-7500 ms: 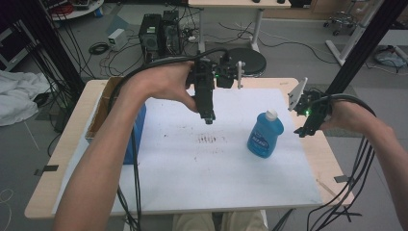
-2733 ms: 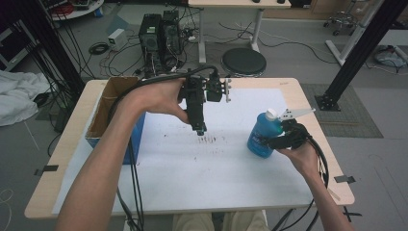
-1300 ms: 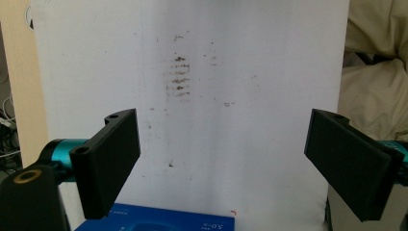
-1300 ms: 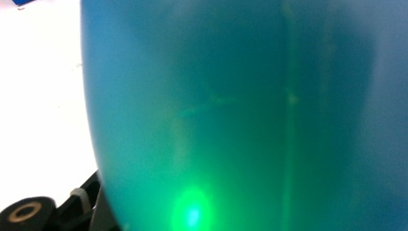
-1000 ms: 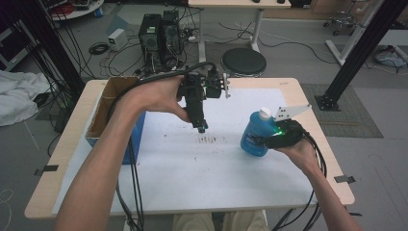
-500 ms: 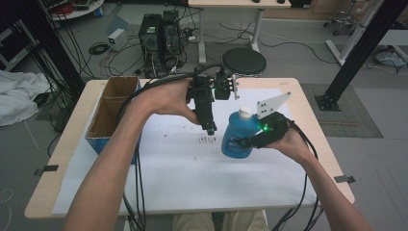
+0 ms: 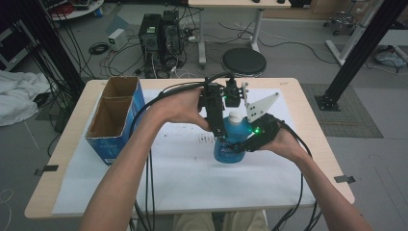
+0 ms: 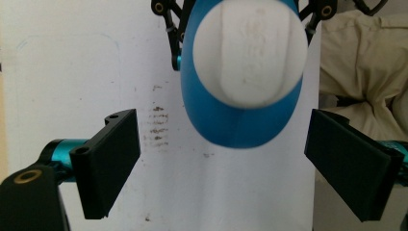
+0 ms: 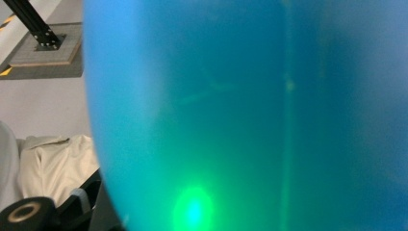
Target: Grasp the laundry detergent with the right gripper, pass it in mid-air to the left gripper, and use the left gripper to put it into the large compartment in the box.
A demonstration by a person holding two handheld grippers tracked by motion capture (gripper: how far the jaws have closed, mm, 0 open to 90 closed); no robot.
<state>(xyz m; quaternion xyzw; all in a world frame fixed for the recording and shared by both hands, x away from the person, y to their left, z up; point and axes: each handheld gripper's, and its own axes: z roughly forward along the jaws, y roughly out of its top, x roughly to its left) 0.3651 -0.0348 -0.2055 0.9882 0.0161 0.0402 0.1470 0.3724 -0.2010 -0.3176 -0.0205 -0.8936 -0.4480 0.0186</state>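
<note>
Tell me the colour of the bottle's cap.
White, on the blue plastic bottle's round cap; clearest in the left gripper view.

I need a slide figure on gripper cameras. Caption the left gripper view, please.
Left gripper, jaws open, looks straight down on the white cap of a blue bottle over white paper.

A: What stands on the table [image 7: 312, 159]?

B: A white sheet [image 7: 192, 178] covers most of the top. Dark smudges [image 7: 207, 139] mark its middle. An open cardboard box with blue sides [image 7: 113, 120] sits at the left edge, divided into two compartments.

A: And beyond the table?

B: A round black stool [image 7: 243, 61], two computer towers [image 7: 161, 31] with loose cables, and a second desk's legs [image 7: 257, 21]. White cloth [image 7: 19, 98] lies on the floor at left.
</note>
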